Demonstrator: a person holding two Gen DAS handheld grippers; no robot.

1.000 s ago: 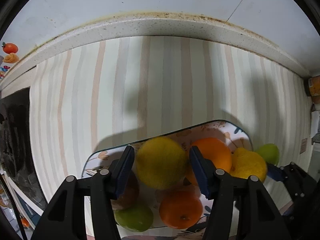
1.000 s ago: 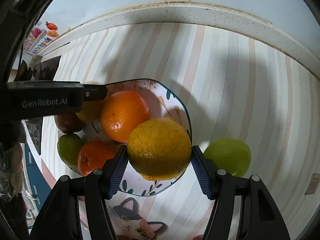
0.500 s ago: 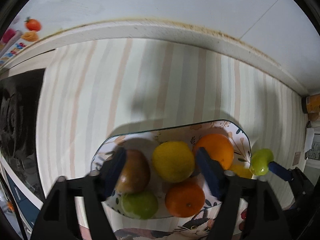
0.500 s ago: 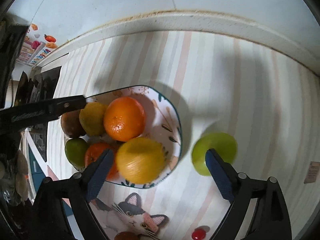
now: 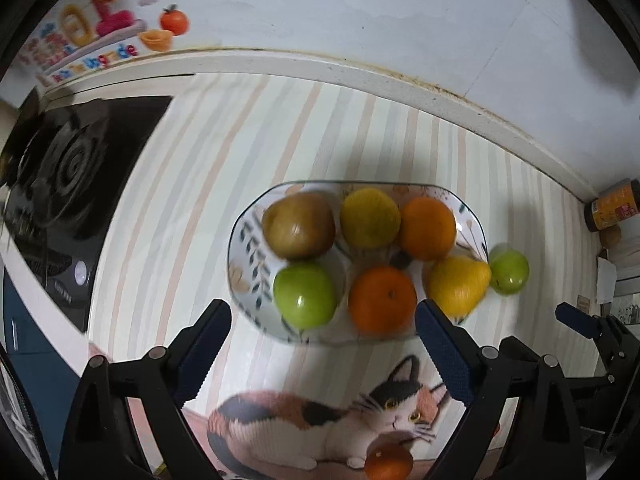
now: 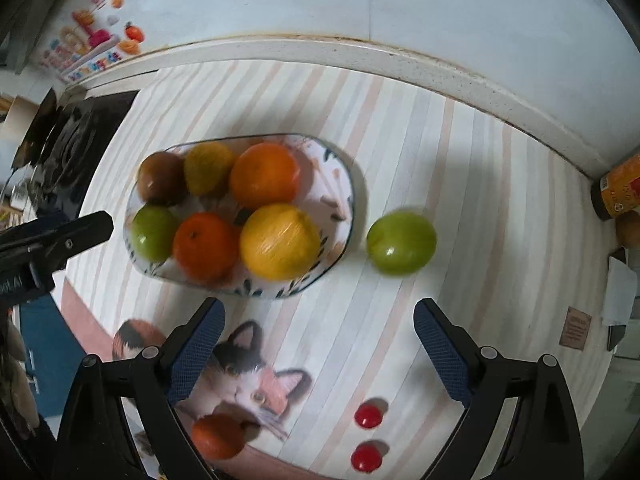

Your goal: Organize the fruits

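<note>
Green apple (image 6: 401, 243) sits alone on the striped counter (image 6: 460, 168), just off the plate's (image 6: 347, 216) right rim, ahead of the right gripper (image 6: 319, 334), the nearer one. Both it and the left gripper (image 5: 323, 338) are opening, nothing between their jaws.

Black-framed tool (image 5: 322, 328) — ribbed dark-blue pads (image 5: 444, 354), silver screws (image 5: 156, 353) along the arms.

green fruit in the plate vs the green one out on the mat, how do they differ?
Place: the green fruit in the plate sits at the plate's near-left corner; the loose green fruit lies on the striped mat, just beyond the opposite end.
Contact: the plated one is packed against an orange and a brown fruit; the loose one touches nothing.
Shared: both round, glossy green, ungripped.
</note>
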